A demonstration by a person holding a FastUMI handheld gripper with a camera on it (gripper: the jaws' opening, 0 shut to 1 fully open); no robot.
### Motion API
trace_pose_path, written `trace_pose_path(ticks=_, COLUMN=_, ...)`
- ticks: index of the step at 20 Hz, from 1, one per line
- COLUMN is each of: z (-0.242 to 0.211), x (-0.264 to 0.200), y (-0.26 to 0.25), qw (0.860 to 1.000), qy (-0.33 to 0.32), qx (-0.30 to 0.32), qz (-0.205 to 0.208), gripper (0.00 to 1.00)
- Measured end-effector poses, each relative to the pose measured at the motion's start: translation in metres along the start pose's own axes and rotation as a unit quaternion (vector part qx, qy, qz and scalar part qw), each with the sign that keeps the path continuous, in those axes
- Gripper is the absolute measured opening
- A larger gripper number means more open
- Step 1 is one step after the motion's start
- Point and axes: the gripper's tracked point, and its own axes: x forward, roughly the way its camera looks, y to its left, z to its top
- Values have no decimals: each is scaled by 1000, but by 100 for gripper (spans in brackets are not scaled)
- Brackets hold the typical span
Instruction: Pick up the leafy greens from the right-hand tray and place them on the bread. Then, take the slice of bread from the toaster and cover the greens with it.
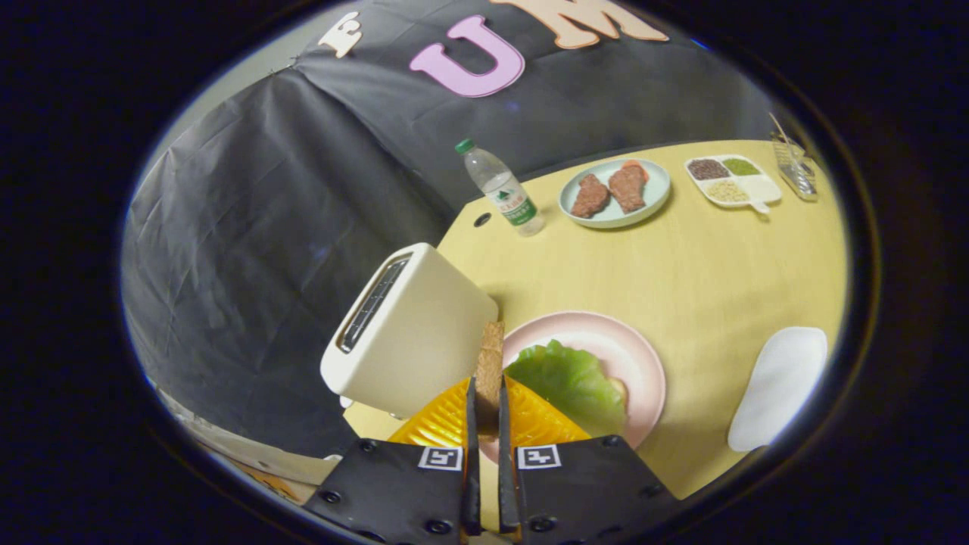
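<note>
My gripper [485,412] is shut on a slice of bread [490,363], held edge-on between the two fingers and sticking out ahead of them. Just right of the slice lies a green lettuce leaf [571,382] on a pink plate [640,356]; a sliver of the bread under the leaf shows at its right side. The cream toaster [409,333] stands to the left of the held slice, its slots facing up and to the left. The slice hangs above the gap between the toaster and the plate.
An empty white tray [780,386] lies to the right of the plate on the yellow table [681,265]. Farther back stand a water bottle [503,189], a pale plate with meat pieces [615,193], a divided dish of grains [730,182] and a clear container [795,166].
</note>
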Motion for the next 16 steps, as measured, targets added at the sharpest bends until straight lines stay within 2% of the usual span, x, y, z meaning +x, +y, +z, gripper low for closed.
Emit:
trace_pose_path(ticks=5, z=-15, x=-5, y=-35, qw=999, qy=14, qx=32, qz=-30, gripper=12)
trace_pose_path(ticks=9, z=-25, x=-10, y=-51, qw=998, qy=28, qx=33, qz=-42, gripper=25)
trace_pose_path(ticks=10, z=-24, x=-12, y=-55, qw=998, qy=28, qx=31, qz=-44, gripper=25)
trace_pose_path(ticks=16, z=-20, x=-36, y=-66, qw=999, qy=25, qx=7, qz=-46, gripper=79)
